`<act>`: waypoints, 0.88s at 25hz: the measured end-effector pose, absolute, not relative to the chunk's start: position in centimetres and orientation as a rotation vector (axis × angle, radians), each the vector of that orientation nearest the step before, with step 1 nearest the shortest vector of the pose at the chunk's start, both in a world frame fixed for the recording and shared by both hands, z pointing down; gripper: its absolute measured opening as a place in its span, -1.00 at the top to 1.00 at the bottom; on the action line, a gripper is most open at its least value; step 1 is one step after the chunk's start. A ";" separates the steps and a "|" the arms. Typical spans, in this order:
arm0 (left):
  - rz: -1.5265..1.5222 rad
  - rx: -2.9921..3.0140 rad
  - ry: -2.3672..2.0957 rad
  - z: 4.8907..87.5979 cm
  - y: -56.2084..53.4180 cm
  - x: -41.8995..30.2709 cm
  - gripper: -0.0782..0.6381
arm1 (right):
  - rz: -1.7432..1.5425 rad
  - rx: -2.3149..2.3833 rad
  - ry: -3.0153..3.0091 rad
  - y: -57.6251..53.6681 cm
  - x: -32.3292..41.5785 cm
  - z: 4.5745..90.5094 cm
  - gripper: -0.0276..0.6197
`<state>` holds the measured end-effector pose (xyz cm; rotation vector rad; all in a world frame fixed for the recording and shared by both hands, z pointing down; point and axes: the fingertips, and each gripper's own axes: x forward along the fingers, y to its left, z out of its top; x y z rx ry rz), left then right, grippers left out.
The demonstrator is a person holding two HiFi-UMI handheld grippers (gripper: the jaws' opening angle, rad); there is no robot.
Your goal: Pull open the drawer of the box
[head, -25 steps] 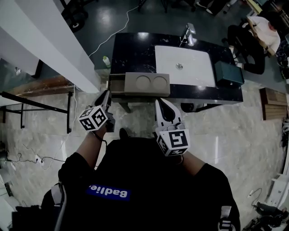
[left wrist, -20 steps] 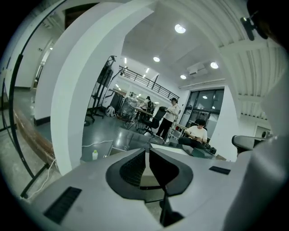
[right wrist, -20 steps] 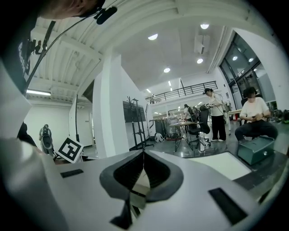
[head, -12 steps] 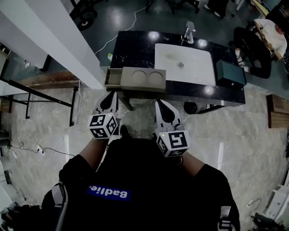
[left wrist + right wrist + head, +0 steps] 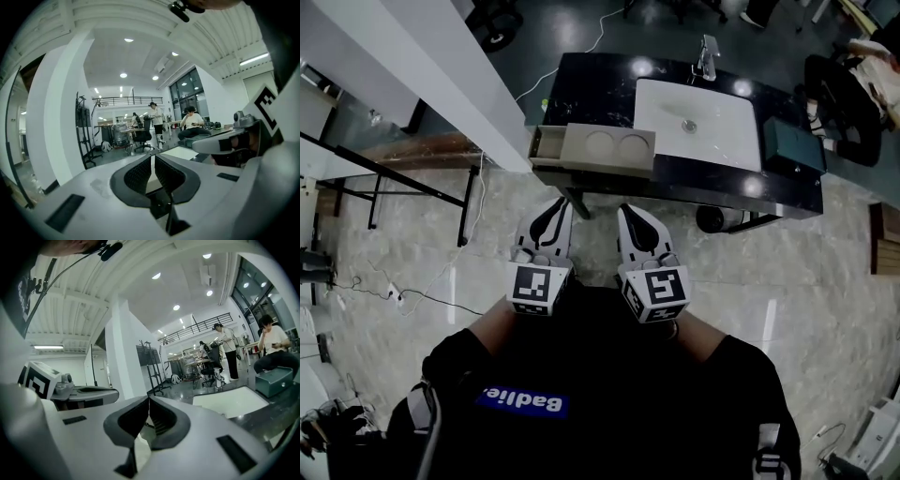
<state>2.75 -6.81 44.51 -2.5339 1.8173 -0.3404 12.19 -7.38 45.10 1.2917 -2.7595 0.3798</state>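
Observation:
A beige box (image 5: 610, 150) with two round hollows on top sits at the near left edge of a black counter (image 5: 595, 84). Its drawer (image 5: 547, 146) stands out to the left, open and showing nothing inside. My left gripper (image 5: 562, 202) and right gripper (image 5: 622, 209) hang side by side close to my body, below the counter and apart from the box. Both are shut with nothing between them. In the left gripper view the left gripper (image 5: 153, 158) points towards the counter. In the right gripper view the right gripper (image 5: 149, 401) has its jaws together.
A white sink (image 5: 698, 122) with a faucet (image 5: 709, 56) fills the counter's middle. A teal box (image 5: 794, 145) is at its right end. A white pillar (image 5: 441, 66) and a black metal frame (image 5: 394, 183) stand to the left. Cables lie on the marble floor (image 5: 403, 291).
My left gripper has come away from the open drawer and moved back and right, beside the right gripper. The drawer stays open. The view has shifted a little.

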 end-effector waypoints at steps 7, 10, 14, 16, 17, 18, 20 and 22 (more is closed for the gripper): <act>-0.284 -2.551 1.568 42.4 -5.7 5.3 0.78 | 0.272 1.336 -2.738 -7.2 10.9 43.7 0.91; -0.247 -2.585 1.520 41.7 -6.3 5.0 0.78 | 0.239 1.362 -2.709 -7.4 10.1 43.3 0.91; -0.237 -2.650 1.435 41.6 -6.8 4.8 0.78 | 0.210 1.398 -2.684 -8.0 9.0 42.6 0.91; -0.226 -2.684 1.403 41.6 -7.0 4.7 0.78 | 0.178 1.405 -2.672 -8.2 8.4 42.5 0.91; -0.218 -2.700 1.392 41.6 -7.1 4.6 0.78 | 0.151 1.404 -2.670 -8.2 8.1 42.4 0.91; -0.206 -2.717 1.388 41.6 -7.2 4.4 0.78 | 0.116 1.404 -2.672 -8.2 7.7 42.2 0.91; -0.174 -2.753 1.390 41.4 -7.4 4.1 0.78 | 0.056 1.404 -2.654 -8.2 7.1 42.0 0.91; -0.167 -2.774 1.399 41.2 -7.7 3.6 0.78 | 0.035 1.413 -2.635 -8.2 6.7 41.8 0.91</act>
